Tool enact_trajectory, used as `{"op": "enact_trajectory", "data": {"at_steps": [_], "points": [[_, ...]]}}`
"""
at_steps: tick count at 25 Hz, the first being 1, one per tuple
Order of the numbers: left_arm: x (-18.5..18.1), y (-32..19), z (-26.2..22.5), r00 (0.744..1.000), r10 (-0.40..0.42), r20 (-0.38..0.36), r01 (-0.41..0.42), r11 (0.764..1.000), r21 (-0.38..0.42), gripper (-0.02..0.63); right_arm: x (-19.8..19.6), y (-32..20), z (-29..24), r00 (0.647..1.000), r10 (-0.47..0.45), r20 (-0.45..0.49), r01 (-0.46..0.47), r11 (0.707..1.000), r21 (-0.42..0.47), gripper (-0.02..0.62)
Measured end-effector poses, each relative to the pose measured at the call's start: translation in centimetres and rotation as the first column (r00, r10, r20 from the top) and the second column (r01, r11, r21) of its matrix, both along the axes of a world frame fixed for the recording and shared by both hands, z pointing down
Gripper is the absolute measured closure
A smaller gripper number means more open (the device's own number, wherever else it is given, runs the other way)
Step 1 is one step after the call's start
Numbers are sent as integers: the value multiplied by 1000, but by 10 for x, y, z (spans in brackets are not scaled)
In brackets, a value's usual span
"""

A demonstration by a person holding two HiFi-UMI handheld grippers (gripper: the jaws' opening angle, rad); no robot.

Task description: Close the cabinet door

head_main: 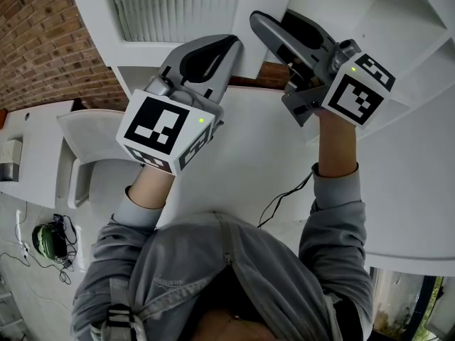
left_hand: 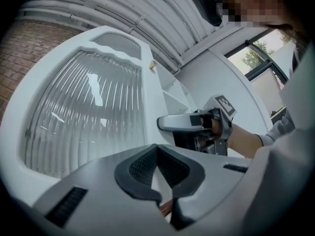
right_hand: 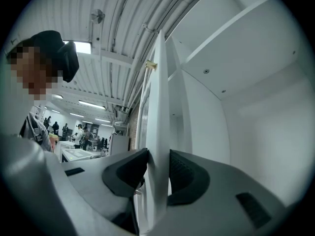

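Observation:
The white cabinet door (head_main: pixel 170 6) with ribbed glass stands open, its pane filling the left gripper view (left_hand: pixel 83 112). In the right gripper view I see the door end-on (right_hand: pixel 160 107). My right gripper (head_main: pixel 270 18) (right_hand: pixel 156 166) straddles that free edge: the left pad lies against it, the right pad stands a hair off. It also shows from the side in the left gripper view (left_hand: pixel 165 124). My left gripper (head_main: pixel 229 45) (left_hand: pixel 157 149) sits at the door's lower frame, pads meeting at the tips. The cabinet's shelves (right_hand: pixel 231 48) are bare.
A brick wall (head_main: pixel 35 41) runs at the left. Below the cabinet lies a white worktop (head_main: pixel 242 155) with a thin black cable (head_main: pixel 284 197). A green object (head_main: pixel 46 240) lies on the floor. Several people (right_hand: pixel 81 134) stand far off in the room.

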State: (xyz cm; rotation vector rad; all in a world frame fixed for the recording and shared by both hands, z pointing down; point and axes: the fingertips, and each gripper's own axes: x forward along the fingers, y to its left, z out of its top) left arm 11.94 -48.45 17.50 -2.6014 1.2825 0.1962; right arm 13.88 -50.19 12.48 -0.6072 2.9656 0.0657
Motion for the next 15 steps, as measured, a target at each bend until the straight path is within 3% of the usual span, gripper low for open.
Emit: {"op": "enact_trajectory", "data": {"at_steps": [15], "points": [[2, -7, -1, 1000, -4, 4, 4, 1000, 21, 600, 8, -8, -2, 992, 129, 6, -129, 991, 33, 434]]}}
